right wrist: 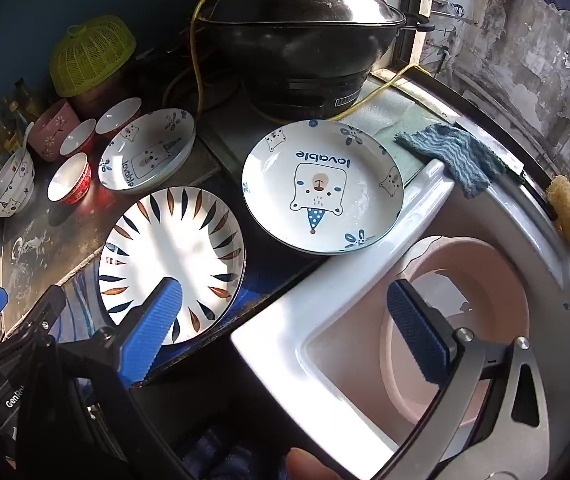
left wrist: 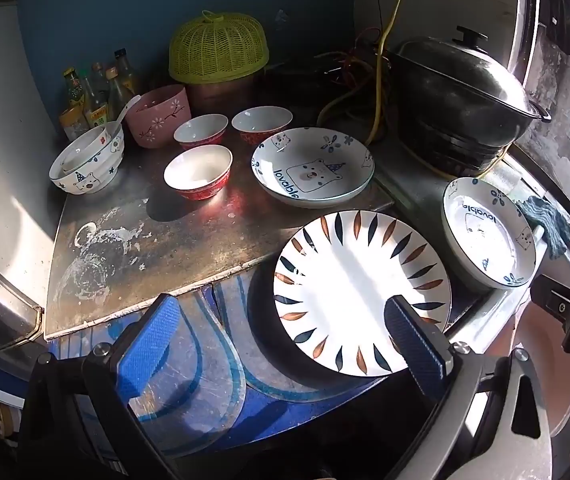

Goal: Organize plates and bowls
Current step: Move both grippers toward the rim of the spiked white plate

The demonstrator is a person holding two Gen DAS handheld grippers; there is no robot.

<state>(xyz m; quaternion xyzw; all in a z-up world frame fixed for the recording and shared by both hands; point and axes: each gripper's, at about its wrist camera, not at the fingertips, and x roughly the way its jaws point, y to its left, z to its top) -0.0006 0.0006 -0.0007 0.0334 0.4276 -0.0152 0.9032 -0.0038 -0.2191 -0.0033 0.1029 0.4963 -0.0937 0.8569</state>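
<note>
Approach to first plate; nothing lifted.
Left hand-held gripper [left wrist: 285, 340] wide, empty, right finger over leaf-pattern plate [left wrist: 361, 292] at bench [left wrist: 157, 240] edge; right hand-held gripper [right wrist: 289, 328] wide. Next: straddle rim, close.

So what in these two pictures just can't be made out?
- Bottle labels, left view: too small and shaded.
- Contents of the black pot, both views: lid covers it.
- Under the green basket cover, both views: hidden.
- Pink basin, right view: partly behind the right tongs.
</note>
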